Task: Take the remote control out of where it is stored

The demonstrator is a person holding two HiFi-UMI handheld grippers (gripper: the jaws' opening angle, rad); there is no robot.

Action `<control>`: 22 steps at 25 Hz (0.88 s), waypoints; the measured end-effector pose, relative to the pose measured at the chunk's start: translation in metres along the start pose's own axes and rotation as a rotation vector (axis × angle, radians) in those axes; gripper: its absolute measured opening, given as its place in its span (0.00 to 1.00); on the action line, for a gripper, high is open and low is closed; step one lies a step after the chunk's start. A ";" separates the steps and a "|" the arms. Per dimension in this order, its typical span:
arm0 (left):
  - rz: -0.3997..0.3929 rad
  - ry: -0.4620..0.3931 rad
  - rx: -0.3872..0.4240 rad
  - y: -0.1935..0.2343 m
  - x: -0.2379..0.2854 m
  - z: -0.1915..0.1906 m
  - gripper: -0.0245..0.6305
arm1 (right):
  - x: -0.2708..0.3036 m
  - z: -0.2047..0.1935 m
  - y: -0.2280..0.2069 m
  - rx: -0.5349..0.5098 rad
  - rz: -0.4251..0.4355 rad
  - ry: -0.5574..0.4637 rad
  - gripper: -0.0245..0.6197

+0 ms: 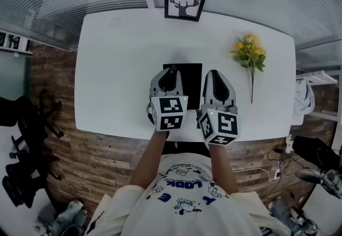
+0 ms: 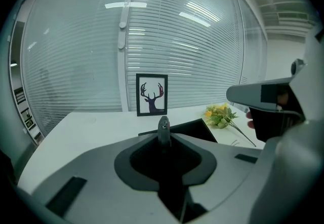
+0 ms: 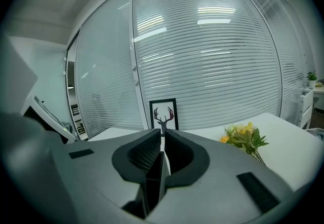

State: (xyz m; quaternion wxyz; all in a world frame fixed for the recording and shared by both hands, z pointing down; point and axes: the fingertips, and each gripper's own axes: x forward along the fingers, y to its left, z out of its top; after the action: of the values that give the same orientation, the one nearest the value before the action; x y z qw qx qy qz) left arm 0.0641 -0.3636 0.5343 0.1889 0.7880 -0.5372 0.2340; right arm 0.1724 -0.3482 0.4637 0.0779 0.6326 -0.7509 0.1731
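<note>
White desk runs wide under both tools, bare along its left edge and left corners. Toward the middle of the near edge, the left tool has its jaws drawn in on 1 thin dark thing that stands edge-on between the pads. I take it for the remote control, since a small reddish button shows near its top end. The head view places this tool's tip over the left part of a black box, which lies open at the desk's centre and seems to be where the remote is stored. At the middle of the far edge, beyond the box, a framed deer picture stands upright. Just right of the box, the right tool is held with its jaws brought together and nothing between them, so it looks idle. Further right, near the far right corner, a sprig of yellow flowers lies flat on the desk, well apart from both tools.

By my reading the reach and the grip are done, and the lift is what is left. Neither view shows whether the remote's lower end has cleared the box walls, so I cannot call it out of storage yet.
</note>
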 end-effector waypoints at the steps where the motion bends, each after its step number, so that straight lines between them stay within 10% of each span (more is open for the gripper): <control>1: -0.001 -0.007 -0.007 0.001 -0.003 0.002 0.14 | -0.001 0.001 0.001 -0.002 0.003 -0.003 0.11; 22: -0.024 -0.229 -0.088 0.031 -0.105 0.067 0.14 | -0.036 0.038 0.059 -0.053 0.050 -0.108 0.11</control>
State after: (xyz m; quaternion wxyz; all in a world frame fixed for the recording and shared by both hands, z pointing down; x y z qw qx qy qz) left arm 0.0130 -0.3322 0.4206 0.1637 0.8070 -0.5554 0.1165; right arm 0.1254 -0.3205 0.4066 0.0498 0.6197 -0.7739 0.1208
